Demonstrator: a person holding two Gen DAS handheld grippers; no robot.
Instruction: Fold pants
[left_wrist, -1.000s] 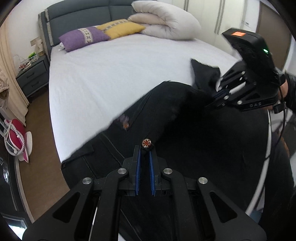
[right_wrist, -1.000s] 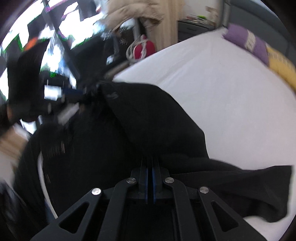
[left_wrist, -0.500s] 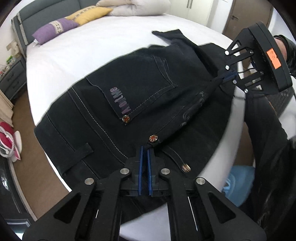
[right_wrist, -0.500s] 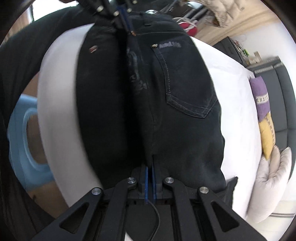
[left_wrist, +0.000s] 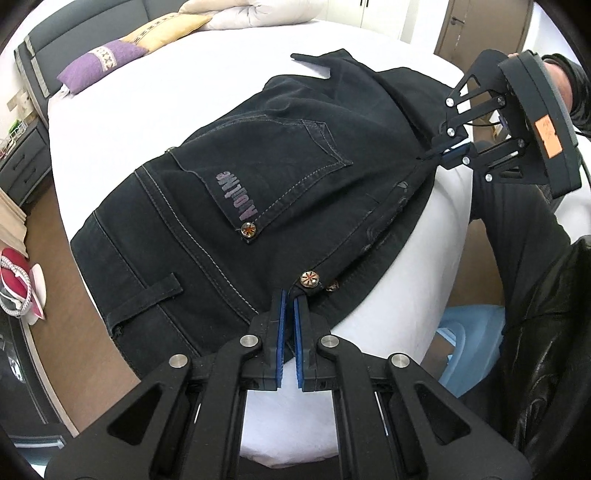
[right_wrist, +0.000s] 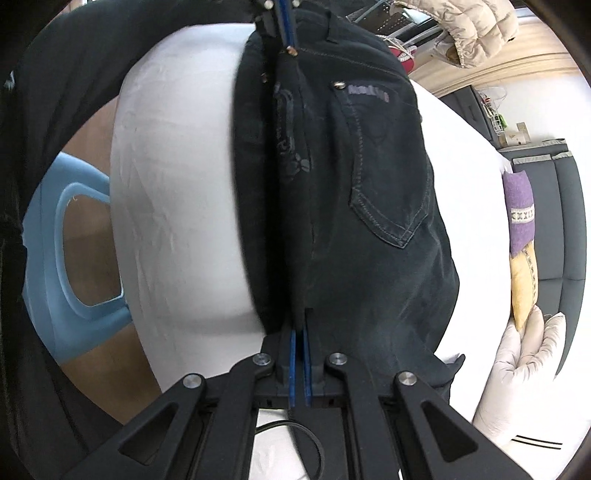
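The left claw (left_wrist: 289, 295) sits low in its own view, its two blue-lined fingers (left_wrist: 279, 314) drawn almost together, a narrow slit between them, pinching the waistband edge of the black pants (left_wrist: 280, 173). The right claw (left_wrist: 439, 151) appears at the upper right of the left view, held by a hand in a dark sleeve, its fingers pressed tight on the pants' seam further along the same edge. In the right view, that claw (right_wrist: 300, 328) points along the seam toward the left claw (right_wrist: 282, 14) at the top, both clamped on cloth.
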